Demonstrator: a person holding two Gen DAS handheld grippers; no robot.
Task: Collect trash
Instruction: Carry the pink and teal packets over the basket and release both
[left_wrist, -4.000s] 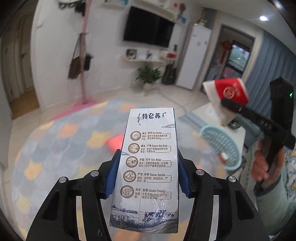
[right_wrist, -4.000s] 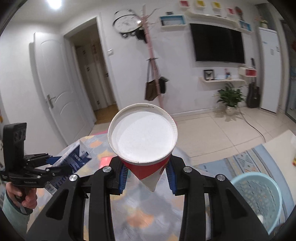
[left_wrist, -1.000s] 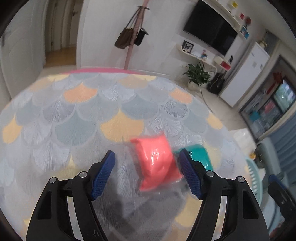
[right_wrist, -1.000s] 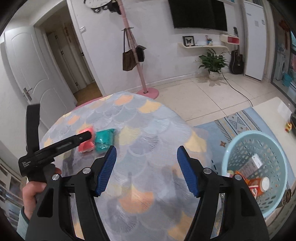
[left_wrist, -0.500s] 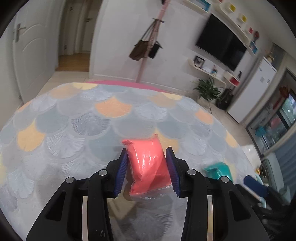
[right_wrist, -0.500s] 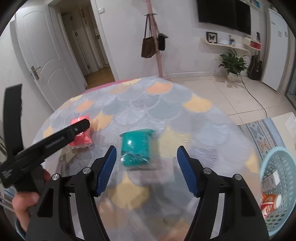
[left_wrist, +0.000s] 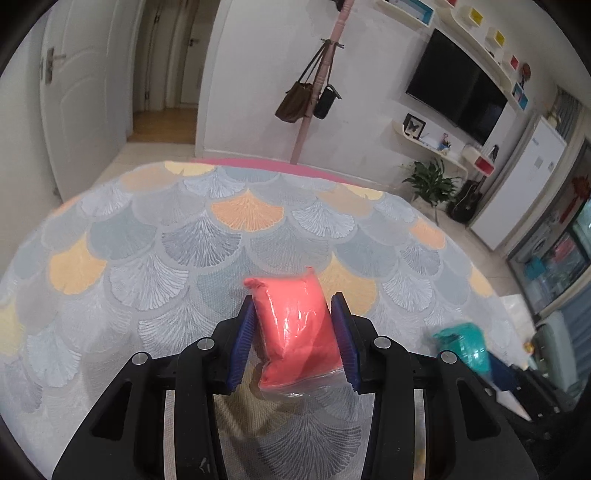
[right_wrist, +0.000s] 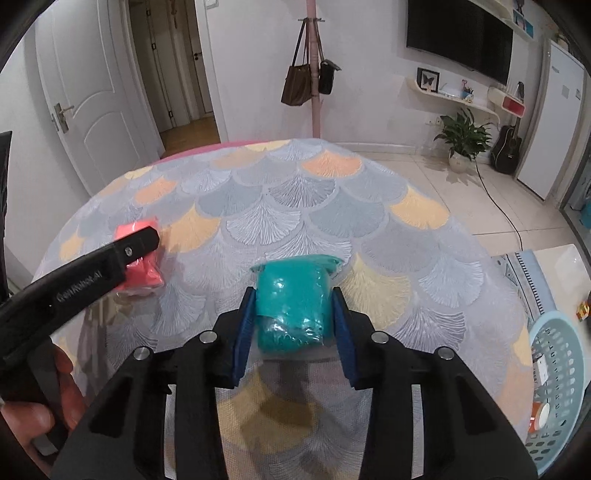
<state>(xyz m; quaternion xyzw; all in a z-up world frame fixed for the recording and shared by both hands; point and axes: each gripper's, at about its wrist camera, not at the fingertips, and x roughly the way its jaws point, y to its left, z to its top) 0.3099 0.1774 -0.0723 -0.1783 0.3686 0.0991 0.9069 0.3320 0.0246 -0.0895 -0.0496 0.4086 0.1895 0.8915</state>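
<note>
My left gripper (left_wrist: 293, 314) is shut on a red plastic packet (left_wrist: 295, 325) that lies on the round scallop-patterned table (left_wrist: 184, 240). My right gripper (right_wrist: 291, 314) is shut on a teal plastic packet (right_wrist: 291, 306) on the same table (right_wrist: 332, 192). In the left wrist view the teal packet (left_wrist: 463, 341) shows at the right with the right gripper around it. In the right wrist view the red packet (right_wrist: 142, 273) shows at the left, partly behind a finger of the left gripper (right_wrist: 110, 258).
A light blue trash basket (right_wrist: 557, 384) with several pieces of trash stands on the floor right of the table. A pink coat stand (right_wrist: 314, 74) with bags stands behind the table. A potted plant (right_wrist: 461, 140) is at the far wall.
Both grippers moved in over the packets. The right jaws, wide open half a second ago, have closed onto the teal packet; the left stays shut on the red one.
</note>
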